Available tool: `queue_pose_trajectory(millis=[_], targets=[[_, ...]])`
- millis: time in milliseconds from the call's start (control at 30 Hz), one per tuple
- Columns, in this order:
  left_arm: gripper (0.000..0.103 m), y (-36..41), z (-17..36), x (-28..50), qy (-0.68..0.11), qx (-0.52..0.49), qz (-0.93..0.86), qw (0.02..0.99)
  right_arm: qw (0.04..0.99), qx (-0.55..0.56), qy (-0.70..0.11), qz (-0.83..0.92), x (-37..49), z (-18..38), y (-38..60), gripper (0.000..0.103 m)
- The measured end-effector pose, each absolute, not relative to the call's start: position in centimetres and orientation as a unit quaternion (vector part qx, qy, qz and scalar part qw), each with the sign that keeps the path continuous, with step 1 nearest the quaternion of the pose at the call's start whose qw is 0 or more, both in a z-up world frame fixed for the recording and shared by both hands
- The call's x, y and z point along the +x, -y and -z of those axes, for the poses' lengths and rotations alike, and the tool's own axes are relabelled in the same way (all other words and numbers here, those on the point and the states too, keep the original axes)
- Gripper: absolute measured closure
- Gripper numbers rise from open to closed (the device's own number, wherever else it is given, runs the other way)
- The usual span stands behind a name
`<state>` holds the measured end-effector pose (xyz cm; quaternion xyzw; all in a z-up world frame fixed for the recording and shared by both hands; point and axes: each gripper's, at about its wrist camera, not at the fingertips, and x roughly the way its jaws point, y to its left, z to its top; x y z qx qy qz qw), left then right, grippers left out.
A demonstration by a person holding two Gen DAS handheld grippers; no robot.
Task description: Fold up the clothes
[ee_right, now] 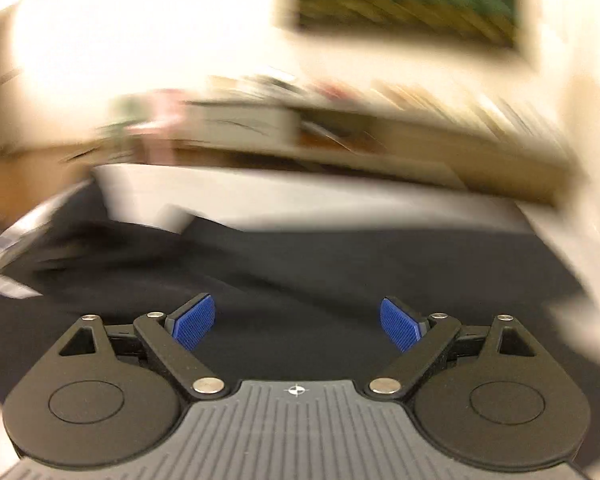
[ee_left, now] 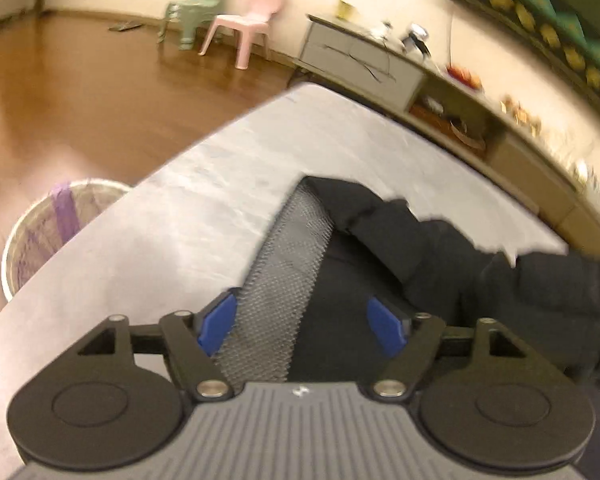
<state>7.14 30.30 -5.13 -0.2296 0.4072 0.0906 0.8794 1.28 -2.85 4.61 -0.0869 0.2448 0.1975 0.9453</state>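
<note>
A black garment (ee_left: 440, 264) with a grey mesh lining panel (ee_left: 288, 280) lies crumpled on a pale grey table (ee_left: 204, 200). My left gripper (ee_left: 304, 326) hovers just over its near edge, open, the blue pads (ee_left: 216, 324) straddling the mesh strip with nothing pinched. In the right wrist view the same black garment (ee_right: 340, 272) spreads wide across the table (ee_right: 300, 196), heavily motion-blurred. My right gripper (ee_right: 296, 322) is open above the dark cloth, its blue pads (ee_right: 400, 328) wide apart and holding nothing.
A lined waste bin (ee_left: 48, 232) stands on the wooden floor (ee_left: 80, 92) left of the table. A pink chair (ee_left: 248, 24) and a green chair (ee_left: 192, 8) stand by the far wall. A long low cabinet (ee_left: 420, 80) with clutter runs behind the table.
</note>
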Motion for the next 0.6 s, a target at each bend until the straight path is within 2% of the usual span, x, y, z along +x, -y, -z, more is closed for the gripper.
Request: queue_pose_trajectory(millis=[167, 267, 367, 400, 433, 500, 600], targets=[[0.027, -33.9, 5.3, 5.9, -0.383, -0.314, -0.109, 0.862, 0.869, -0.322, -0.138, -0.348, 1.2, -4.6, -16.3, 0.011], [0.028, -35.9, 5.4, 5.2, -0.368, -0.360, -0.117, 0.849, 0.801, -0.460, -0.121, -0.363, 3.4, -0.6, -24.8, 0.012], [0.028, -36.2, 5.5, 4.7, -0.368, -0.365, -0.101, 0.849, 0.714, -0.586, -0.133, -0.359, 6.4, 3.8, -29.3, 0.013], [0.028, -36.4, 5.7, 5.1, -0.368, -0.364, -0.096, 0.850, 0.690, -0.619, -0.130, -0.352, 7.1, 4.7, -30.2, 0.019], [0.028, -36.5, 5.8, 5.4, -0.367, -0.361, -0.091, 0.852, 0.673, -0.644, -0.130, -0.340, 8.2, 5.1, -31.1, 0.048], [0.028, -36.8, 6.0, 5.8, -0.365, -0.361, -0.082, 0.854, 0.680, -0.646, -0.137, -0.317, 10.7, 3.7, -33.0, 0.093], [0.028, -37.1, 6.0, 6.0, -0.363, -0.363, -0.074, 0.855, 0.783, -0.519, -0.164, -0.301, 16.1, -3.6, -36.4, 0.093]])
